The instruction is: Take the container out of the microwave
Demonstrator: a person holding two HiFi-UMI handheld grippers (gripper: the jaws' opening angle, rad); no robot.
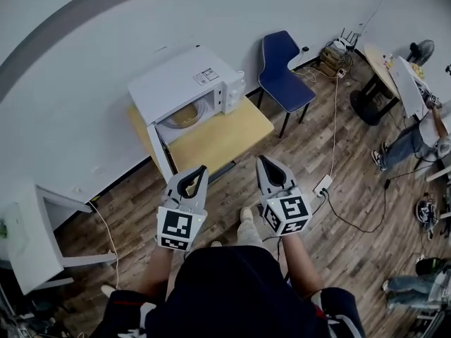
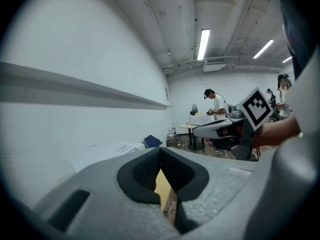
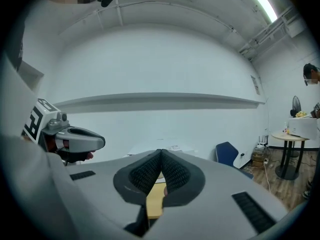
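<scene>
1. Head view: one microwave (image 1: pixel 184 83), door open, on one table (image 1: pixel 232 136).
2. One container (image 1: pixel 184 115) sits inside the microwave.
3. Two grippers on the near side of the table: left gripper (image 1: pixel 201 169) and right gripper (image 1: pixel 260 159), each with fingers together, nothing held.
4. One blue chair (image 1: pixel 282 72) stands right of the table.

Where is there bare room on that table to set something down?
The table is bare in front of the microwave and to its right, toward the blue chair. The microwave crowds the back left corner.
</scene>
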